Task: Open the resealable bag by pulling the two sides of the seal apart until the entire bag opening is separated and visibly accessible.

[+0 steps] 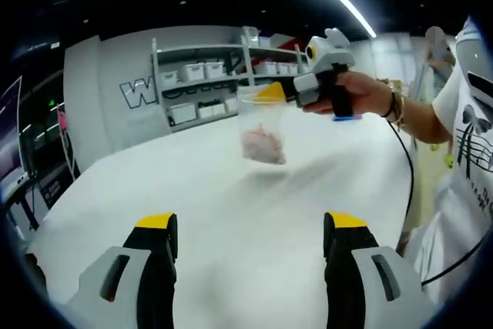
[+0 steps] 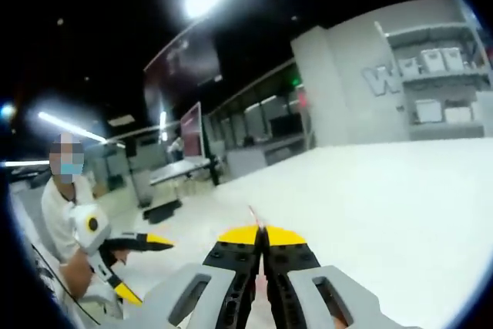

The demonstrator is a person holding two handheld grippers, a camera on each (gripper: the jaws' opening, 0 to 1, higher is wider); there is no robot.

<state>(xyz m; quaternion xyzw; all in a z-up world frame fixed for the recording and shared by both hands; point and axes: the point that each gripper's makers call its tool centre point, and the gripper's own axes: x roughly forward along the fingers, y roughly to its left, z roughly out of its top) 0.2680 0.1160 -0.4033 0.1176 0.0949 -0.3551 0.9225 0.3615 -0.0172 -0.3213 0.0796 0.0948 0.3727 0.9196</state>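
A clear resealable bag with a pink lump inside hangs in the air above the white table. My right gripper, held by a hand, is shut on the bag's top edge from the right. In the right gripper view, that gripper has its yellow-tipped jaws pressed together, and a thin sliver of the bag pokes out above them. My left gripper is open and holds nothing, low over the table and well short of the bag. It also appears open at the left as the left gripper.
Grey shelves with white bins stand against the far wall. A person in a white shirt stands at the right, with a black cable hanging from the right gripper. Desks and a screen lie beyond the table.
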